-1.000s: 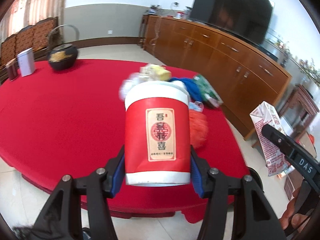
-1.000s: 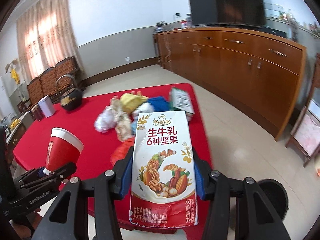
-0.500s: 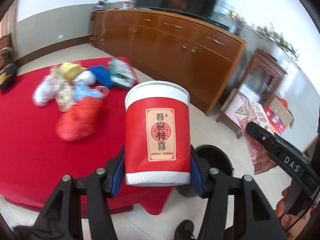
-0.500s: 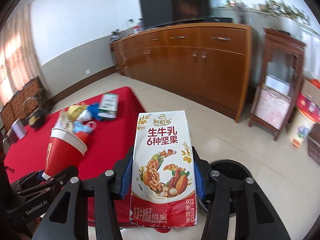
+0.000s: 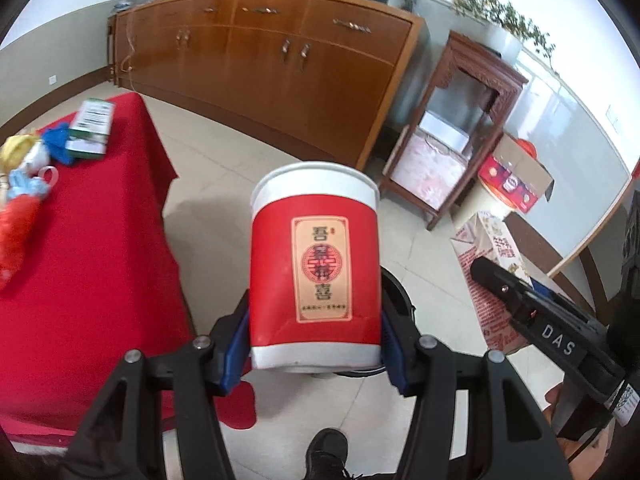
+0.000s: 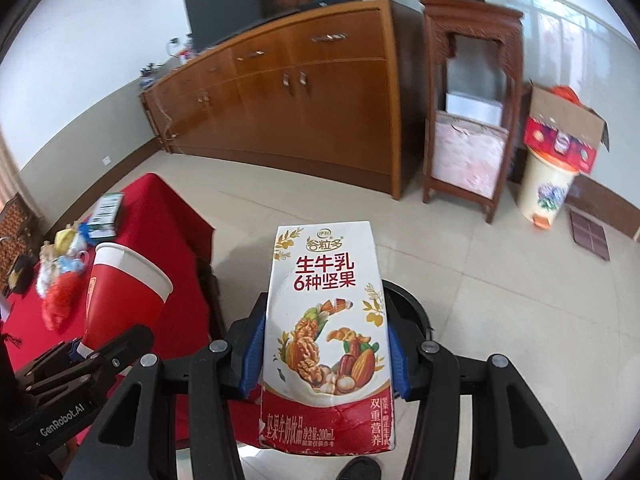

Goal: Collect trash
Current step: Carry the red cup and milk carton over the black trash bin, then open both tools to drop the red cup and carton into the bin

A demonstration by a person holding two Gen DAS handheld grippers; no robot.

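My left gripper (image 5: 314, 344) is shut on a red paper cup (image 5: 315, 268) with a white rim, held upright above a black bin (image 5: 396, 300) on the floor. The cup also shows in the right wrist view (image 6: 124, 292). My right gripper (image 6: 326, 360) is shut on a nut milk carton (image 6: 328, 336), held over the same black bin (image 6: 412, 308). The carton shows at the right of the left wrist view (image 5: 490, 256). The bin's inside is mostly hidden by the cup and carton.
A red-clothed table (image 5: 88, 240) is at the left with a trash pile (image 5: 24, 184) and a green box (image 5: 90, 128). A wooden sideboard (image 5: 280, 64), a wooden stand (image 6: 472, 120) and a cardboard box on a pail (image 6: 556, 148) line the far side.
Both grippers have swung right, away from the table, carrying the cup and carton. The black bin now sits directly beneath both.
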